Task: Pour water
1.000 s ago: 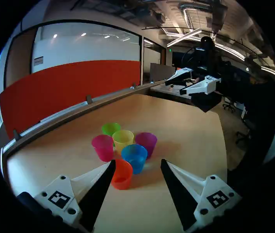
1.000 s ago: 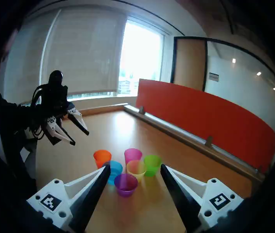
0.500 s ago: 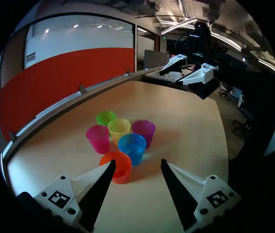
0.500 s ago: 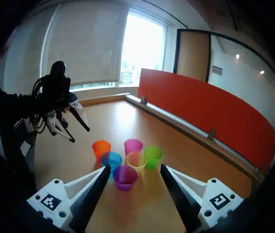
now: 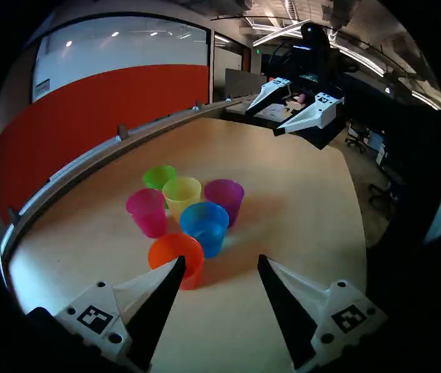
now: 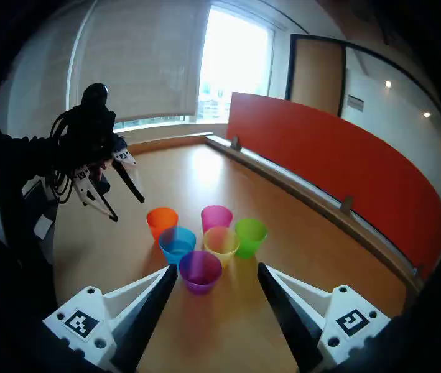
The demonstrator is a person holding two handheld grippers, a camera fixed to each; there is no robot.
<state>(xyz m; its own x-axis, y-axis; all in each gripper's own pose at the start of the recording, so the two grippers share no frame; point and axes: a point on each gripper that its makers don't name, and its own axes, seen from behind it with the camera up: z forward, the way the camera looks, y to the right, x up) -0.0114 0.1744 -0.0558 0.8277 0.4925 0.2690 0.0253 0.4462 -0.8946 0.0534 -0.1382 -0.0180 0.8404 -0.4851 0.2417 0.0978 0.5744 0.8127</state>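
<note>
While both pairs of tongs hang over the light wooden tabletop point(image 5: 295, 205), the task's things, six translucent plastic cups, stand in a tight cluster near its middle. In the left gripper view, the orange cup point(image 5: 175, 256) is nearest, partly behind the left gripper's point(image 5: 221, 257) left finger. Beyond it are the blue cup point(image 5: 204, 227), the pink cup point(image 5: 147, 211), the yellow cup point(image 5: 181, 194), the purple cup point(image 5: 224, 196) and, farthest, the green cup point(image 5: 159, 178). The right gripper point(image 6: 216, 267) faces the cluster from the opposite side, with the purple cup nearest it.

Over the last second the cluster has slid higher in both views and is now seen more from above, rims wide open to the cameras. I judge that both grippers have tipped or risen over the cups rather than closed in. In the right gripper view the left gripper has dropped closer to the orange cup. No cup has shifted.

Both tongs are released, fingers spread with nothing between them. So pouring has not begun and a cup has yet to be picked. Whether any cup holds water, I cannot tell.
</note>
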